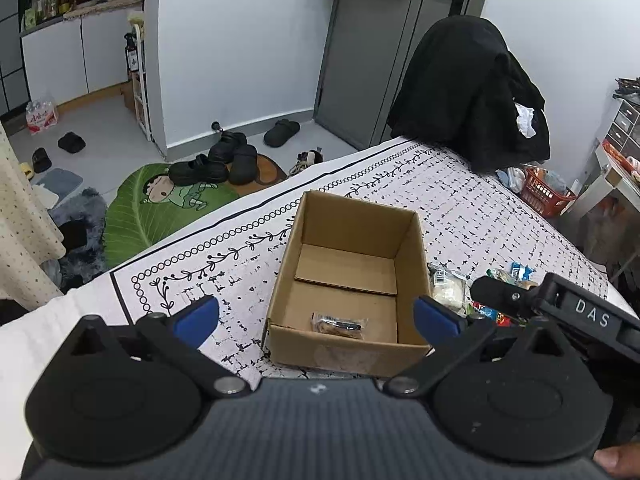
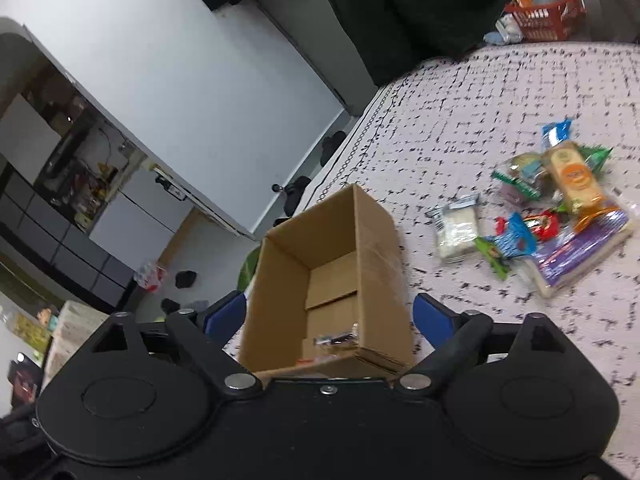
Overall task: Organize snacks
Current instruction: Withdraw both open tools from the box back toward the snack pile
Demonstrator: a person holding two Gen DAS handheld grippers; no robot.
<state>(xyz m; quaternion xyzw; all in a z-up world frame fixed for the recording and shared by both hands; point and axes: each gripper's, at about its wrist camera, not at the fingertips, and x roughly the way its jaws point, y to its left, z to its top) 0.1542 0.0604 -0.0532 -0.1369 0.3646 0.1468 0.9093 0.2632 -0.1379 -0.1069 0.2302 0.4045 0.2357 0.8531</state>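
1. Done so far, as I judge it: one small clear-wrapped snack (image 1: 339, 325) lies on the floor of the cardboard box (image 1: 320, 350), near the box's 6 o'clock wall. The right wrist view shows the same packet (image 2: 335, 339) in the box (image 2: 378, 240), and perhaps something reddish beside it, too unclear to name.
2. The box stands open on the patterned counter (image 1: 460, 208), otherwise bare inside.
3. Left to do: the pile of snacks (image 2: 560, 216) sits on the counter at about 3 o'clock from the box, close to it but not touching. It includes a white packet (image 2: 458, 232), a long tan packet (image 2: 576, 180), a purple-and-clear bag (image 2: 580, 256) and several small blue, green and red wrappers.
4. The left tool (image 1: 316, 316) hangs over the box's near end, released wide and empty.
5. The right tool (image 2: 330, 316) is likewise spread open with nothing between its fingers, poised above the box's near edge.
6. My estimate: the task is at an early stage, with nearly the whole pile to move.
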